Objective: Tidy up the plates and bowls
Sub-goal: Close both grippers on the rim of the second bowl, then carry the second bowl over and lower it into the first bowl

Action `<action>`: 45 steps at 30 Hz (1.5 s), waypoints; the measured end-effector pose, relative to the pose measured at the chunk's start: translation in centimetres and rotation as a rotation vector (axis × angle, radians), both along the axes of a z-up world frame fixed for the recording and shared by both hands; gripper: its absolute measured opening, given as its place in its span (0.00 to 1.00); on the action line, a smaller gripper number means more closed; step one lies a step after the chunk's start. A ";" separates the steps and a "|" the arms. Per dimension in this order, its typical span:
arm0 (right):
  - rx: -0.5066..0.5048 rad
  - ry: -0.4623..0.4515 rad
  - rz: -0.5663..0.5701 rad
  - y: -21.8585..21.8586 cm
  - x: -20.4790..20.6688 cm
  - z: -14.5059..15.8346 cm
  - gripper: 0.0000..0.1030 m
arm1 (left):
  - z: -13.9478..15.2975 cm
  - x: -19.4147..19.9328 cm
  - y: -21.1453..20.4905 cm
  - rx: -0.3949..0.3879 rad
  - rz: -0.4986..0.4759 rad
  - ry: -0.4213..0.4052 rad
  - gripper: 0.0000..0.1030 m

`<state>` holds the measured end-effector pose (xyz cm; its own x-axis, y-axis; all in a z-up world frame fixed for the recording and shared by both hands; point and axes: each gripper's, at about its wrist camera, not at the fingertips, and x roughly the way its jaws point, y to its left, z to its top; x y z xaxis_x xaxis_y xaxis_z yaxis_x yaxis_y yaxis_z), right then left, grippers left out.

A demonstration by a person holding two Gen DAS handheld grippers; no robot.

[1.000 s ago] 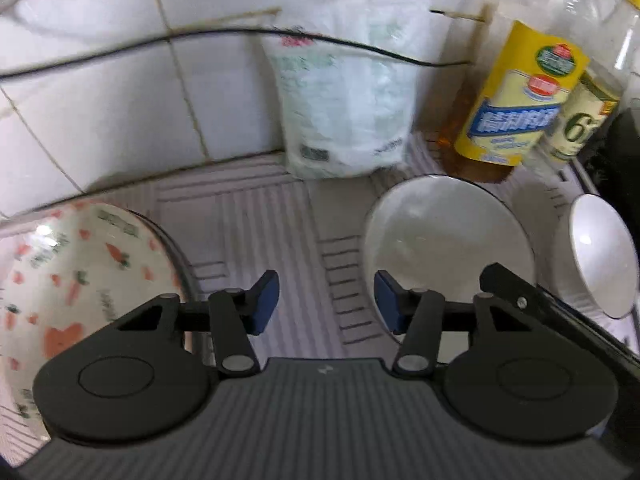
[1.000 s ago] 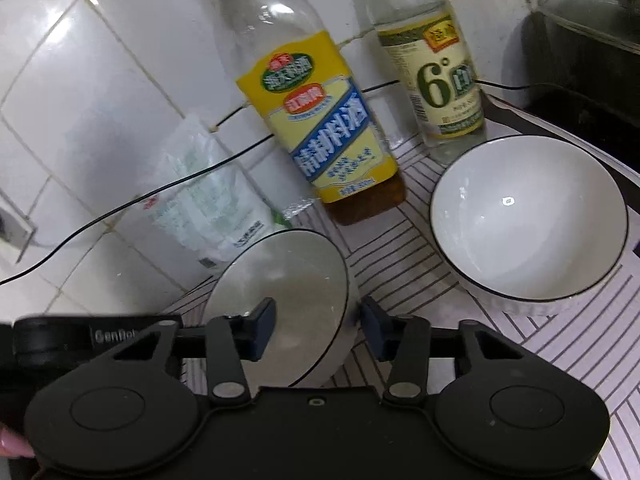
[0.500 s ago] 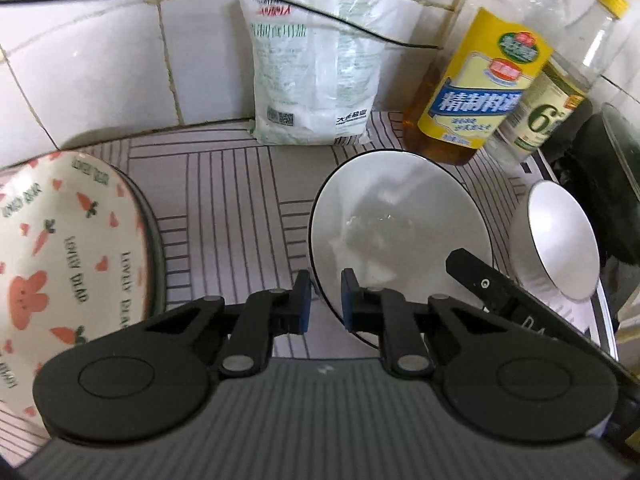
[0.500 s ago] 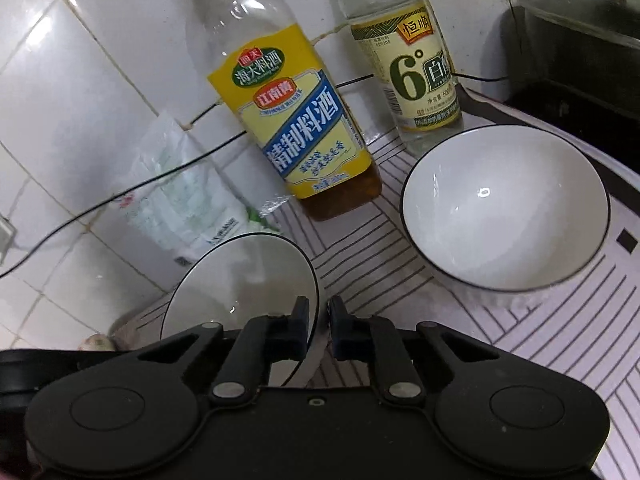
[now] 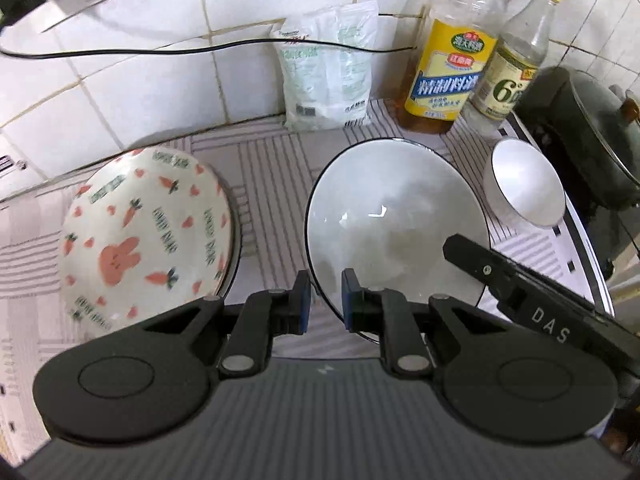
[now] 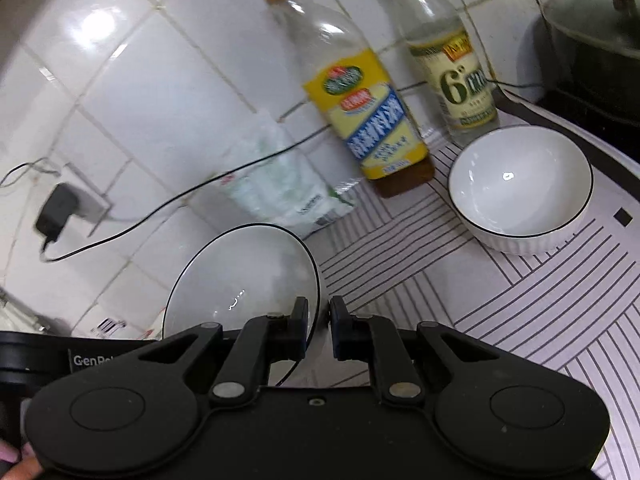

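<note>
White plate (image 5: 396,216) with the thin black rim is up between both claws, tipped off the striped mat (image 5: 272,160) on the desk! The left claw (image 5: 325,300) is clamped on its near edge, blue pads (image 5: 347,300) pinching the rim. Over in the right wrist view, the right claw (image 6: 319,326) is closed on the same plate (image 6: 240,276), biting the rim on its other side, and the plate stands steeply tilted in front of the white wall tiles (image 6: 120,92).

Left of it, the carrot-and-bunny bowl (image 5: 148,236) sits near the plate, not touching, tilted on something dark-rimmed underneath. On the other side, the small white bowl (image 5: 526,182) with ribbed sides rests on the mat, well clear of the plate; from the right wrist it (image 6: 520,186) sits just in front of the bottles.

Along the wall: a white bag (image 5: 326,68), a yellow-labelled cooking wine bottle (image 5: 450,56) and a vinegar bottle (image 5: 516,52) beside it. A black cable (image 5: 160,50) runs across the tiles from a plug (image 6: 56,214). A dark lidded pot (image 5: 592,128) sits at the far right.
</note>
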<state>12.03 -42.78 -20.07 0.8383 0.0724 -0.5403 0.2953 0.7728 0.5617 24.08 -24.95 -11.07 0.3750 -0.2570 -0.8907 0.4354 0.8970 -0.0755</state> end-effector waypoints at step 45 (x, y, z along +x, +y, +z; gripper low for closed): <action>-0.229 -0.047 0.279 11.9 -5.5 -0.9 0.16 | -4.4 -5.7 11.7 0.042 0.156 0.187 0.16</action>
<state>6.50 -30.84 -21.00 0.8276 0.1831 -0.5307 0.0337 0.9274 0.3727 18.36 -13.24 -15.49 0.2344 -0.1700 -0.9572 0.2733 0.9564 -0.1029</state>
